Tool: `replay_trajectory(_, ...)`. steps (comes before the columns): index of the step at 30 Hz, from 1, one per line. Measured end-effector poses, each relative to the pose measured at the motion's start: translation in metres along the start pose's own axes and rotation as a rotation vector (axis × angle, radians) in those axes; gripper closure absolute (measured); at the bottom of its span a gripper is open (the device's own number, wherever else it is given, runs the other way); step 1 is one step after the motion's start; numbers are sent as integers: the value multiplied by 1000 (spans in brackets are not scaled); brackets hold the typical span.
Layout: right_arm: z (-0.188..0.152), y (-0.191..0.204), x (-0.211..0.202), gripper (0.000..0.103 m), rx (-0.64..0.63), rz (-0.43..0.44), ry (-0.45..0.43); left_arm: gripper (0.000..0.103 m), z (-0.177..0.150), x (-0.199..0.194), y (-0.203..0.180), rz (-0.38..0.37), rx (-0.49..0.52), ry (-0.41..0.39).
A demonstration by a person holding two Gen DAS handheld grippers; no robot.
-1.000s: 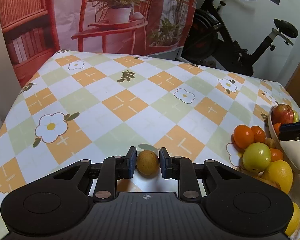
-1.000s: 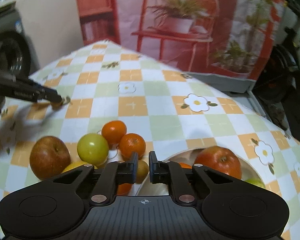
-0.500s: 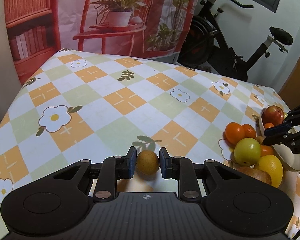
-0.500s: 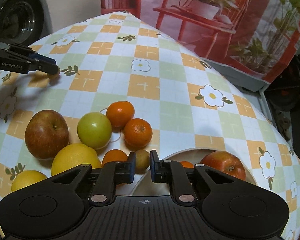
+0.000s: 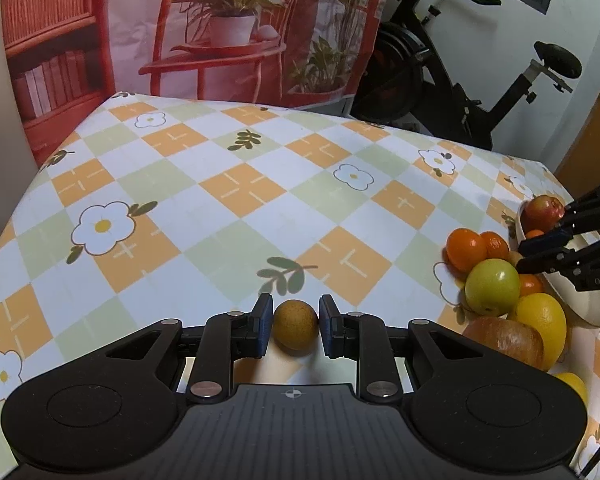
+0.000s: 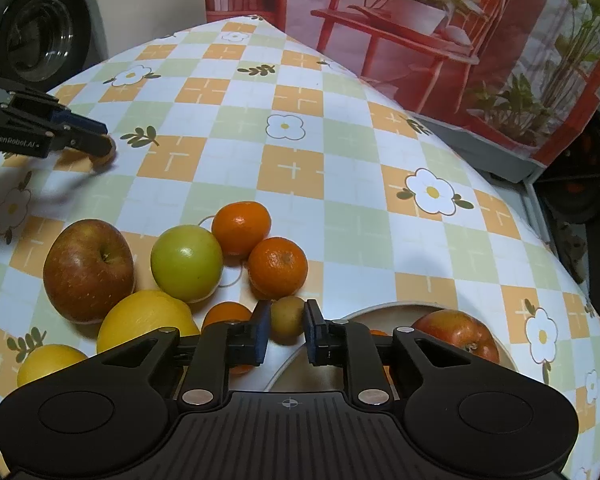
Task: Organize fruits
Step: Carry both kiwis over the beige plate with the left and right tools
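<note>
My left gripper is shut on a small brown round fruit and holds it just above the tablecloth. My right gripper hovers over the fruit pile, its jaws a little apart on either side of another small brown fruit that lies on the table; I cannot tell whether they touch it. A white bowl at the right holds a red apple. Beside it lie a green apple, a big red apple, oranges and lemons.
The table carries a checked flower-print cloth. An exercise bike stands behind the table's far right corner. A washing machine stands off the left side. A red chair backdrop hangs behind.
My left gripper has lifted and pulled back with the brown fruit in it. My right gripper has risen and swung left over the pile, its jaws slightly wider around the small brown fruit.
</note>
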State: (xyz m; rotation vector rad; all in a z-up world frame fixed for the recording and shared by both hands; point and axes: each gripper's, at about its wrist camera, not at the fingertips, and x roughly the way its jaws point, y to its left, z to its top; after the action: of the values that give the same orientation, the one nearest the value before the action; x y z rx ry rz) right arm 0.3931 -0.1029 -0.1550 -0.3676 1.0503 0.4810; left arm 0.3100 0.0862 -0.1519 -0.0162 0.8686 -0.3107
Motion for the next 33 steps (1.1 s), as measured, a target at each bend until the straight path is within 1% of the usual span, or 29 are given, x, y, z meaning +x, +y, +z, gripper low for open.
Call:
replay_trajectory(3,2,1,4,80,-4,-11,1,76,0,0,0,0,-2,0)
replay_trajectory(9,5,1,11,76,0,-12,10,76,-1,0,0,-2,-4,1)
replay_trajectory(15,6,2,16,77,1,-19,14,76,-1,0,0,-5,-8,2)
replay_trajectory(17,6,1,16,79,3,-20,6,75,-2,0,1,-6,-7,2)
replay_trajectory(22,1,0,14,79,25,-17,-21,74,-2,3,0,3,-4,17)
replay_trajectory(28,-9,0,2,79,69,-20,-87,75,-5,1,-2,22,5,13)
replay_trajectory(33,-26,-4,-13,79,152,-20,-193,75,-2,-6,-6,19,6,-4)
